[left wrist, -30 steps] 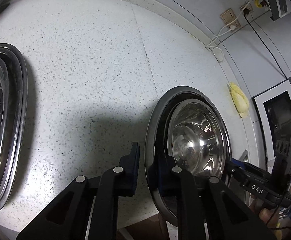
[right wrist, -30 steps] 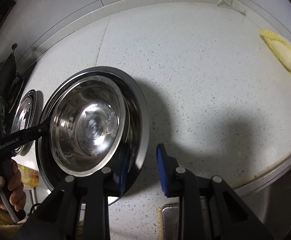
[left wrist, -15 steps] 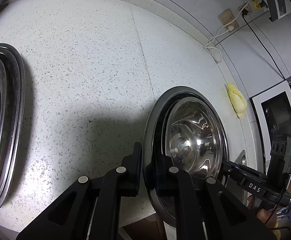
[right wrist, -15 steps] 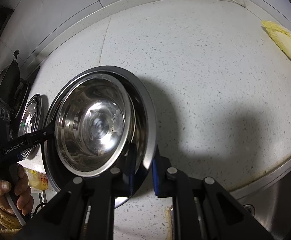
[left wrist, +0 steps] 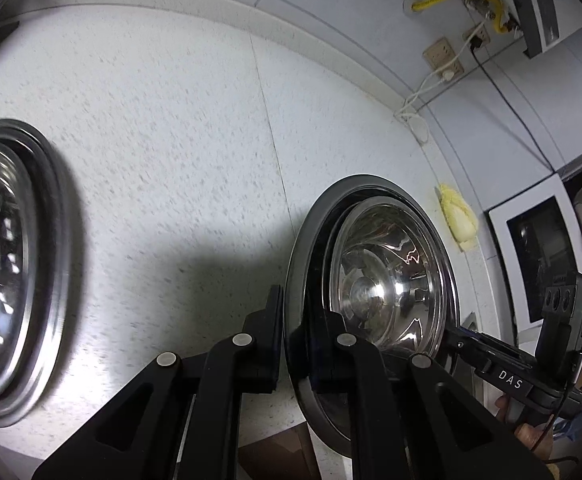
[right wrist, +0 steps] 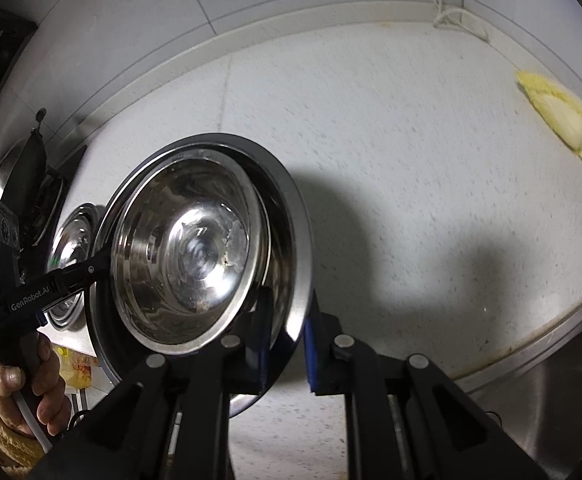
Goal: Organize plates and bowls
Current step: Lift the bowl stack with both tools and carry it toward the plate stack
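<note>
A steel plate [right wrist: 295, 256] carrying a loose bowl [right wrist: 189, 256], lower centre of frame, is pinched at opposite rims by the left gripper [left wrist: 293, 320] and right gripper [right wrist: 287, 344]. Uneven lifting could likely tilt it, sliding the bowl onto the counter [right wrist: 411, 160].

- A white countertop [left wrist: 179, 128] flecked with grey speckles is seen.
- The plate [right wrist: 291, 240] is shown in dark grey steel with a bright mirrored rim.
- The bowl [right wrist: 195, 256] is rendered in shiny silver, streaked with ringed reflections.
- Blue pads [right wrist: 310, 354] are picked out on black fingers.
- A pale yellow cloth [right wrist: 559, 120] is noted.
- A second silver dish [left wrist: 7, 272] is dotted with white glints.
</note>
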`<state>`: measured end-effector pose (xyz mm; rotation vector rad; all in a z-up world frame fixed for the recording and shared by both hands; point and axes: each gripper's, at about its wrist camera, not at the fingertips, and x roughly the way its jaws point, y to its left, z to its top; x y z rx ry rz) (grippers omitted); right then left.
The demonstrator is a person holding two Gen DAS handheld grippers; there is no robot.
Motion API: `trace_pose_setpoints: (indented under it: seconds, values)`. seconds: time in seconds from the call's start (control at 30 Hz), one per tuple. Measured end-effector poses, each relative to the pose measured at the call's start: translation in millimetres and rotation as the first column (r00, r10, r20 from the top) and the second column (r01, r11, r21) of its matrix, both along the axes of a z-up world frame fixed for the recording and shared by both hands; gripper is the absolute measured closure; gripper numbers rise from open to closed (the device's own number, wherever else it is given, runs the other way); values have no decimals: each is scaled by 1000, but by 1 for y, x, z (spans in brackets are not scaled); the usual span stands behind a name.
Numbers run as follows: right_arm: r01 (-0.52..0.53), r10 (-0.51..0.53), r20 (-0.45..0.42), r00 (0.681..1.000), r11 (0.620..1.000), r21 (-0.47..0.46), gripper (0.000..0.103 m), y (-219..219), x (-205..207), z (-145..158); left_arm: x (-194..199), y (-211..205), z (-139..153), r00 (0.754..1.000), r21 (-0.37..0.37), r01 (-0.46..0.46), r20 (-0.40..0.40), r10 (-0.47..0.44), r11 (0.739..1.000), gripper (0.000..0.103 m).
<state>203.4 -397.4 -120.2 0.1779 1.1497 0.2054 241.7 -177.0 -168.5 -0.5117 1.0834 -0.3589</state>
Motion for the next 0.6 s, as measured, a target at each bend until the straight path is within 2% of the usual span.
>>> trace_pose_setpoints:
  seconds: [0.3, 0.47, 0.6]
  values:
    - [-121, 119, 73, 990, 992, 24, 90, 78, 14, 39, -16, 82, 40, 990, 6, -116, 75, 115, 993, 96]
    - [-218, 214, 94, 972, 975, 41, 90, 140, 24, 45, -33, 149, 52, 972, 29, -215, 103, 211, 976, 96]
    - [-293, 287, 92, 953, 955, 55, 90, 190, 30, 42, -47, 196, 50, 955, 56, -285, 104, 278, 957, 97]
